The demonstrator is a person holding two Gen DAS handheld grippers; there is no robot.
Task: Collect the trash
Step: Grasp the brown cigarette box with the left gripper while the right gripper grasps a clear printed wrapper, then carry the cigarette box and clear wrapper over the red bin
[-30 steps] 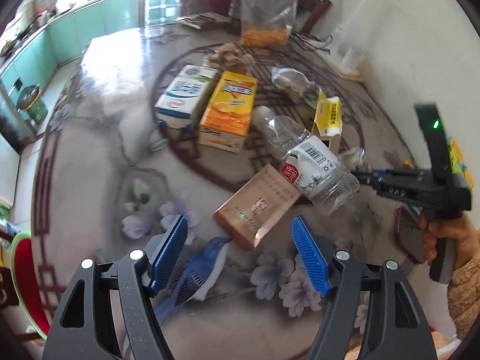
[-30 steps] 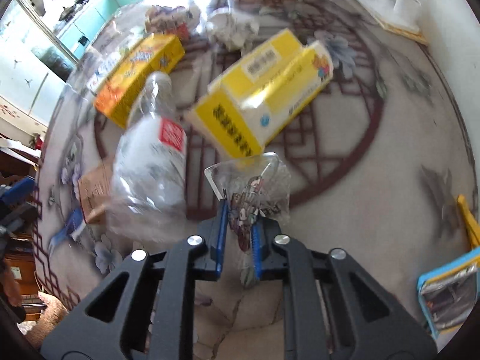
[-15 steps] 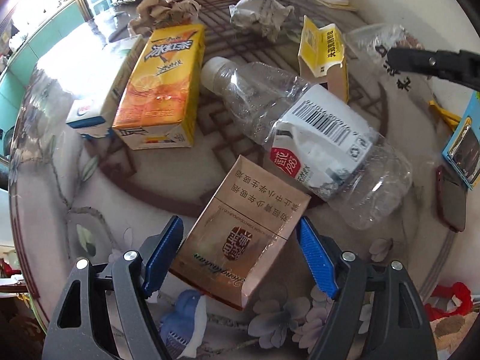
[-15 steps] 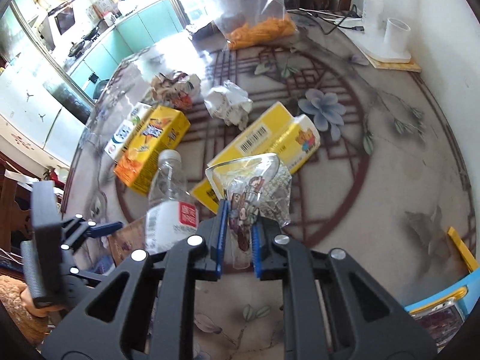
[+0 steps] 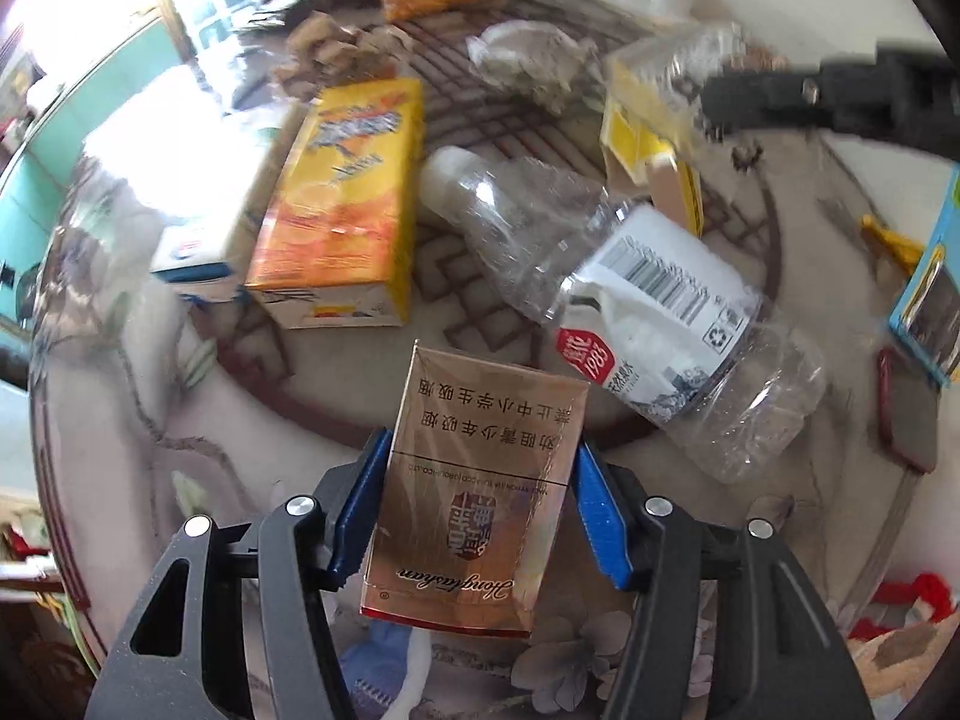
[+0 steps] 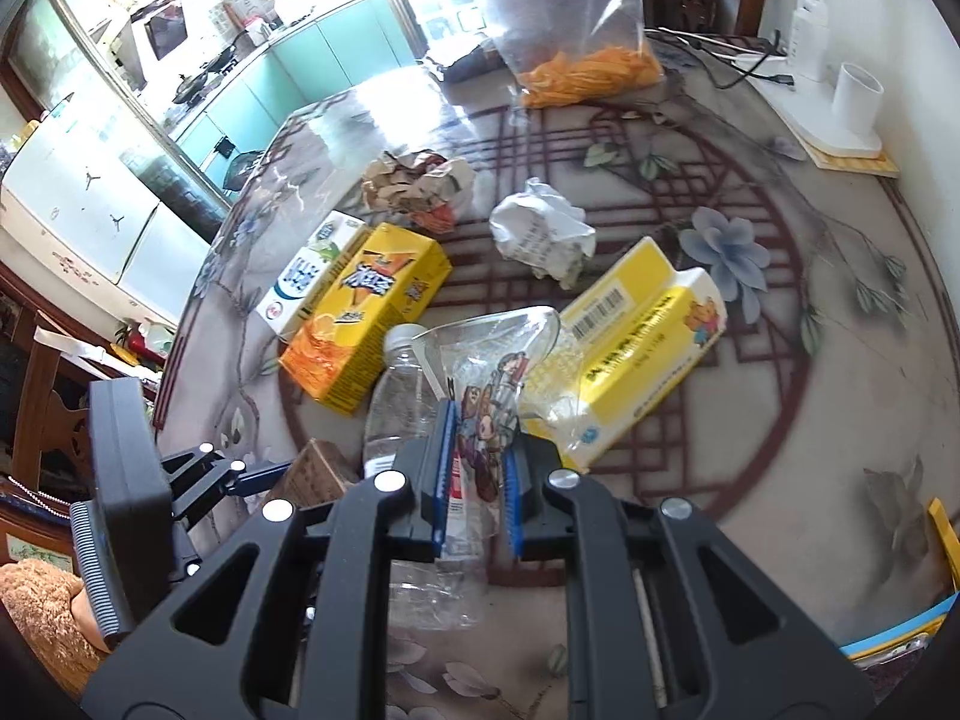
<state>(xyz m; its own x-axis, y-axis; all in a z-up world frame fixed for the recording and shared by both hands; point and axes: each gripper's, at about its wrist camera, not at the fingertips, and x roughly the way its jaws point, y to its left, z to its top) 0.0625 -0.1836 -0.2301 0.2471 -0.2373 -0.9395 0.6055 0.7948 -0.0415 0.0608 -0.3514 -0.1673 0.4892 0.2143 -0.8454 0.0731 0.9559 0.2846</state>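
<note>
A gold-brown cigarette pack [image 5: 480,396] lies on the flower-patterned table [image 5: 138,420], between the blue pads of my left gripper [image 5: 480,462]. The jaws are closing and both pads touch the pack's sides. The left gripper [image 6: 264,471] also shows in the right wrist view, at the same pack [image 6: 312,474]. My right gripper [image 6: 477,456] is shut on a clear plastic wrapper [image 6: 492,354] with cartoon print, held above the table. A clear plastic bottle [image 5: 630,300] lies just beyond the pack.
An orange juice carton [image 5: 342,204], a blue-white carton [image 5: 198,258], a yellow box [image 6: 630,348], white crumpled paper [image 6: 540,234] and brown crumpled paper [image 6: 414,180] lie mid-table. A bag of orange snacks [image 6: 588,72] and a white cup [image 6: 858,96] stand farther back. A dark red phone [image 5: 906,414] lies right.
My left gripper dropped toward the cigarette pack, straddled it, and its jaws narrowed onto the pack's sides. My right gripper rose from the table with the wrapper still in it.
</note>
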